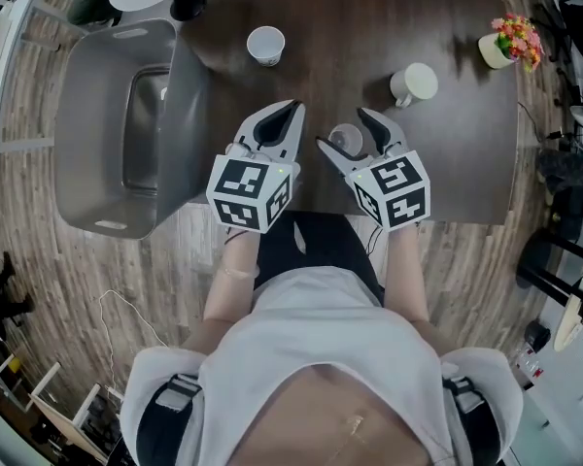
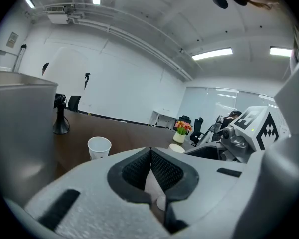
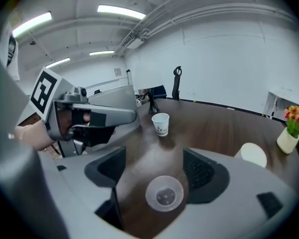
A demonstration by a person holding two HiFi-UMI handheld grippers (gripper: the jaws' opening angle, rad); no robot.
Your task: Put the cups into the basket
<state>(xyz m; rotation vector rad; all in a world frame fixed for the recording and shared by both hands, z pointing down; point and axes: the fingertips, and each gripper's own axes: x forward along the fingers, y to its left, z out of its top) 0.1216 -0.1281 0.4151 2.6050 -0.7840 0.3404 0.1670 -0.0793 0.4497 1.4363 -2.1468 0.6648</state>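
A clear plastic cup point(image 1: 347, 141) stands on the dark table near its front edge. My right gripper point(image 1: 343, 130) is open around it, and in the right gripper view the cup point(image 3: 164, 193) sits between the spread jaws with neither pad touching it. My left gripper point(image 1: 293, 109) hovers just to the left, jaws shut on nothing point(image 2: 150, 151). A white paper cup point(image 1: 265, 45) stands farther back, and a white mug point(image 1: 414, 83) is at the right. The grey basket point(image 1: 87, 85) is beside the table's left edge.
A small pot of flowers point(image 1: 510, 42) stands at the table's far right corner. A black object point(image 1: 188, 5) sits at the far left corner near the basket. The person's body is close against the table's front edge.
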